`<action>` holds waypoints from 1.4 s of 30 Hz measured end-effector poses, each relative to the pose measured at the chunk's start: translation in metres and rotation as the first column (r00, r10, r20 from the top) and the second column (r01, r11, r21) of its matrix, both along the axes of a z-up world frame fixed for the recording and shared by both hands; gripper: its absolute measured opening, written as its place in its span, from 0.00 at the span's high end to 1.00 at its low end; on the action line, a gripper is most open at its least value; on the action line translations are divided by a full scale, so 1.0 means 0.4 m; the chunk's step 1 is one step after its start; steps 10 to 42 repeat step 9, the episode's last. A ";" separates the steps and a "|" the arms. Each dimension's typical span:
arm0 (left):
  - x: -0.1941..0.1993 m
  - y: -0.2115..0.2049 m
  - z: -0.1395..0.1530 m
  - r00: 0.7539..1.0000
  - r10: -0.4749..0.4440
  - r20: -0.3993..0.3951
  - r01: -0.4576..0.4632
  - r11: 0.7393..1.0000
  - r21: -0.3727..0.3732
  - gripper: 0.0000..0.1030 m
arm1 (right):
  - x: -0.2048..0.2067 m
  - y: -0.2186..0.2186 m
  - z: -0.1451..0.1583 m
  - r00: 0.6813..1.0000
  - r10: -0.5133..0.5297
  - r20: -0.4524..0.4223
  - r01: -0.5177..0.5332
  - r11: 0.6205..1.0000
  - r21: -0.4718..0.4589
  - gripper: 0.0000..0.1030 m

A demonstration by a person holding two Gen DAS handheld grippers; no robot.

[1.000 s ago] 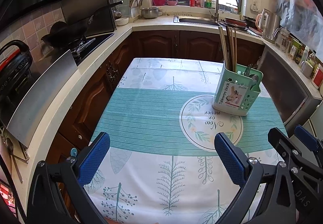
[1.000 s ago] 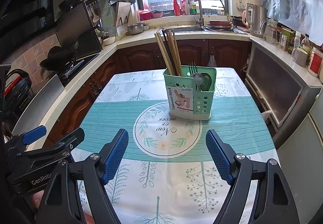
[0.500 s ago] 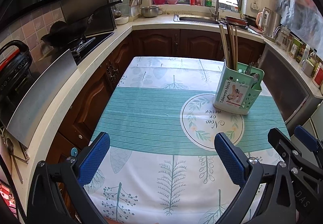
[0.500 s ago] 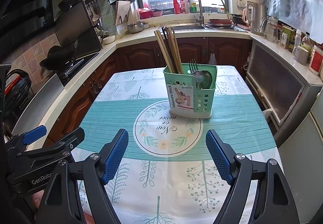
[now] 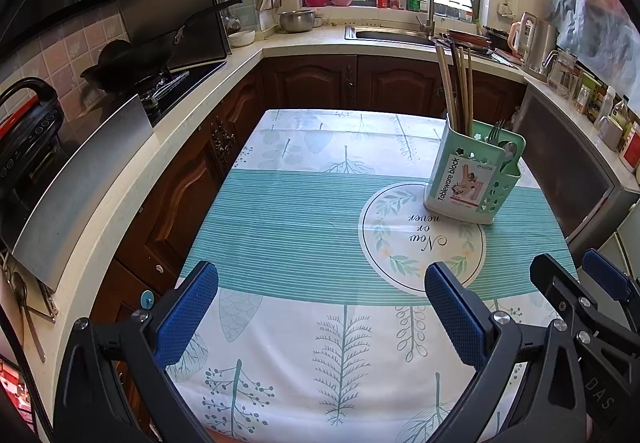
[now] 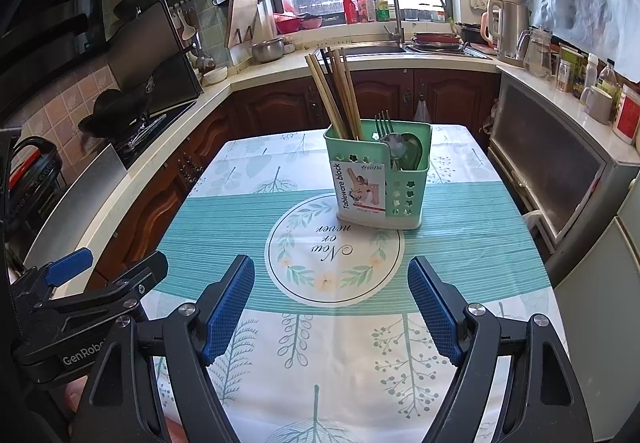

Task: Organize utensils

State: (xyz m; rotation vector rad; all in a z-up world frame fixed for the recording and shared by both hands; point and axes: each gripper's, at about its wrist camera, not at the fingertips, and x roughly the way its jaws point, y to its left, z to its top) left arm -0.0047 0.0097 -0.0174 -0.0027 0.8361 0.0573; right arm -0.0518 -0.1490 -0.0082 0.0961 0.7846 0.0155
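A green utensil holder (image 5: 472,179) (image 6: 380,183) stands upright on the table's tablecloth (image 5: 300,223), at the far edge of its round printed emblem. Wooden chopsticks (image 6: 336,95) rise from its left compartment. A fork (image 6: 383,123) and spoons (image 6: 396,147) sit in the right one. My left gripper (image 5: 320,283) hovers open over the near part of the cloth with nothing between its blue pads. My right gripper (image 6: 330,271) is open and empty too, a short way in front of the holder. The two grippers hang side by side and apart.
A counter (image 5: 132,163) with a stove and a wok (image 5: 132,63) runs along the left. At the back are a sink (image 6: 380,49) and a window. A kettle (image 6: 508,27), jars and a grey cabinet (image 6: 552,171) line the right side.
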 end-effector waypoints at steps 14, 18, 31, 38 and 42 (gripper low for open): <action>0.008 0.015 -0.017 1.000 0.004 -0.020 -0.005 1.000 -0.007 0.01 | 0.010 0.018 -0.026 1.000 0.005 -0.028 -0.005 1.000 -0.006 0.21; 0.008 0.015 -0.017 1.000 0.004 -0.020 -0.005 1.000 -0.007 0.01 | 0.010 0.018 -0.026 1.000 0.005 -0.028 -0.005 1.000 -0.006 0.21; 0.008 0.015 -0.017 1.000 0.004 -0.020 -0.005 1.000 -0.007 0.01 | 0.010 0.018 -0.026 1.000 0.005 -0.028 -0.005 1.000 -0.006 0.21; 0.008 0.015 -0.017 1.000 0.004 -0.020 -0.005 1.000 -0.007 0.01 | 0.010 0.018 -0.026 1.000 0.005 -0.028 -0.005 1.000 -0.006 0.21; 0.008 0.015 -0.017 1.000 0.004 -0.020 -0.005 1.000 -0.007 0.01 | 0.010 0.018 -0.026 1.000 0.005 -0.028 -0.005 1.000 -0.006 0.21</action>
